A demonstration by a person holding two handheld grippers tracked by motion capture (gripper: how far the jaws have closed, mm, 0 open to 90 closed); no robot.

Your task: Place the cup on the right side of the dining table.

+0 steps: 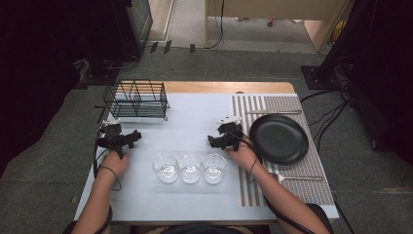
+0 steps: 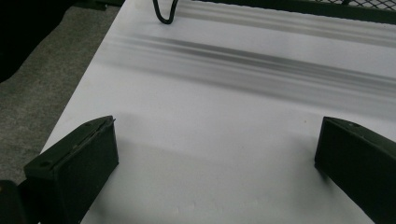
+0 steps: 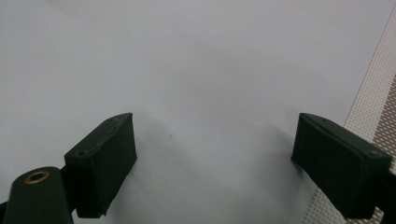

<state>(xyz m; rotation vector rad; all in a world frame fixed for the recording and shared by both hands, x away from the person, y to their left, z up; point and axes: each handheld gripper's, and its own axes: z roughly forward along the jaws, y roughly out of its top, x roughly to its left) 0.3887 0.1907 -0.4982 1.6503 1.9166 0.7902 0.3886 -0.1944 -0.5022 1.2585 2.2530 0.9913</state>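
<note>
Clear glass is what I'm facing: three glasses (image 1: pixel 190 168) stand in a row at the near middle of the table (image 1: pixel 195 109), touching or nearly so, between my left gripper (image 1: pixel 133 136) and right gripper (image 1: pixel 213 142), whose jaws stand apart over bare tabletop with nothing between them. I judge them light, rigid, slick and breakable, so I'd pinch one wall at the rim, one jaw inside, taking an end glass first with gentle pressure.
</note>
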